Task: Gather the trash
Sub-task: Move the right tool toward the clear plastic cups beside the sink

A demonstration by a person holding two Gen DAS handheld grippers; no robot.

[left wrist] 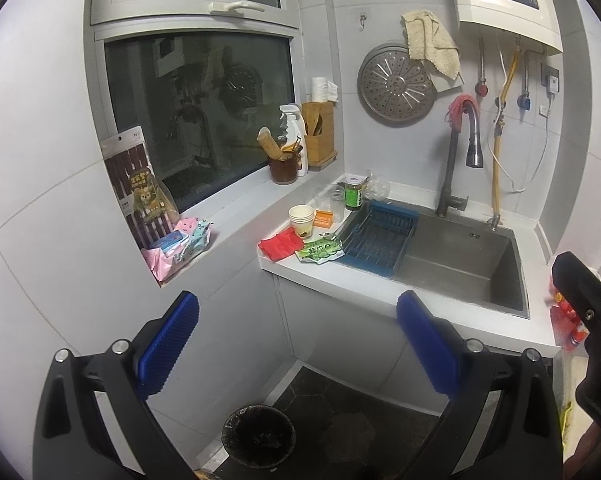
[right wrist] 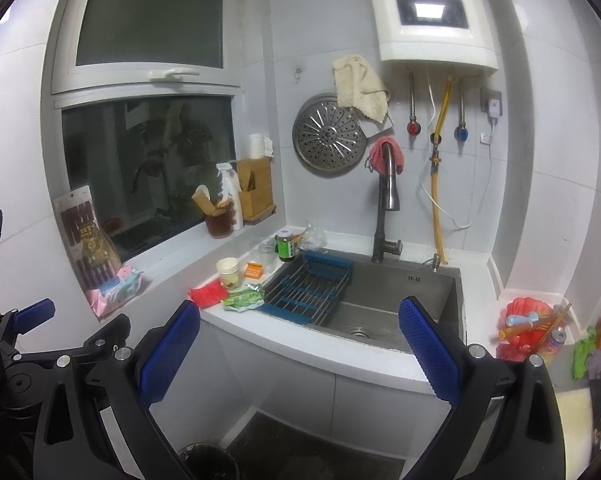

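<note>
Both claws, left claw (left wrist: 296, 344) and right claw (right wrist: 298, 350), hang wide open, holding nothing. The crumpled green plastic snack wrapper (left wrist: 319, 251) sits on the white tabletop (left wrist: 364, 288) well ahead, beside the blue dish rack (left wrist: 376, 236). The round black trash bin (left wrist: 258, 436) is below on the floor.

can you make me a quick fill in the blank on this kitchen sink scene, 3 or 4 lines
1. The green snack wrapper lies on the counter between the red wrapper and the blue ____.
2. A pink cloth is draped over the top of the ____.
3. Both the left claw and the right claw are ____ and hold nothing.
4. The black trash bin stands on the ____ below the counter.

Missing words: drying rack; faucet; open; floor
</note>
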